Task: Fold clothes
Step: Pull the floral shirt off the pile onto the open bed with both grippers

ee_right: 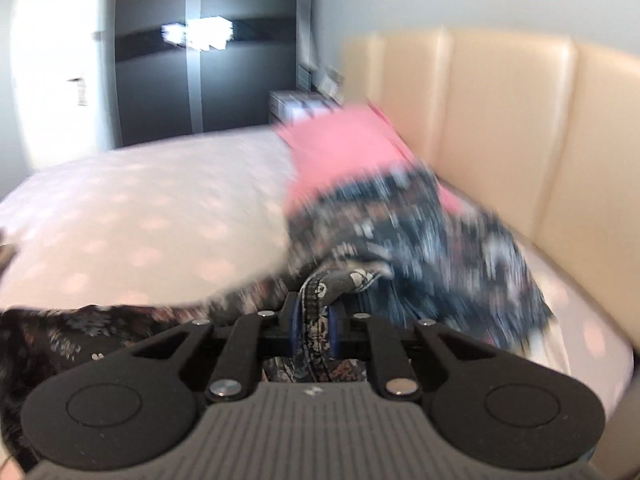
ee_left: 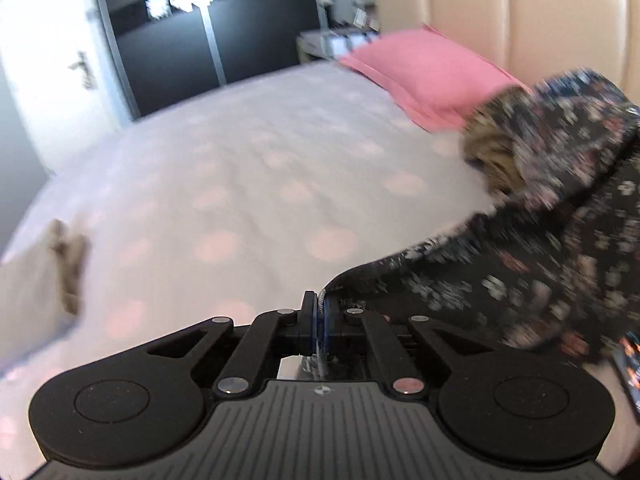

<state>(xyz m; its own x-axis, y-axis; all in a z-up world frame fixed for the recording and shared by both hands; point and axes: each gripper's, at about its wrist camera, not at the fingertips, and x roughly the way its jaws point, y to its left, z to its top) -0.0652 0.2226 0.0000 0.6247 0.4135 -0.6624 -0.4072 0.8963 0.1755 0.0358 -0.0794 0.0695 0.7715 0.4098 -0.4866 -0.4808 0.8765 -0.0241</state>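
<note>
Left gripper: the left gripper [ee_left: 319, 304] has its jaws pressed together on a thin edge of the floral garment [ee_left: 540, 248]; the cloth runs in between the pads and comes out below them.
Right gripper: the right gripper [ee_right: 314, 316] is clamped on a bunched, thicker fold of the same floral garment [ee_right: 420, 240], with a strip of patterned cloth filling the narrow gap between its blue pads.
Garment from the left wrist: it rises from the jaws up and to the right, over the bed [ee_left: 240, 168], dark with small pale and reddish flowers; its far end shows a brownish underside and sits in front of the pink pillow [ee_left: 424, 72]. All of it is blurred.
Garment from the right wrist: it spreads beyond the jaws toward the pillow [ee_right: 344, 148], and a further part of it lies low at the left of the gripper. Whether it touches the bed cannot be told through the blur.
Bed: white cover with faint pink dots, lying under and beyond the garment.
Tan item: a beige and brown thing [ee_left: 68, 264] lies at the bed's left edge; too blurred to name.
Pillow: at the bed's head, against the cream padded headboard [ee_left: 540, 20].
Bedside table: a bedside table [ee_left: 320, 46] beyond the pillow holds small unclear items.
Wardrobe: dark wardrobe doors [ee_left: 200, 28] stand past the bed's far side.
</note>
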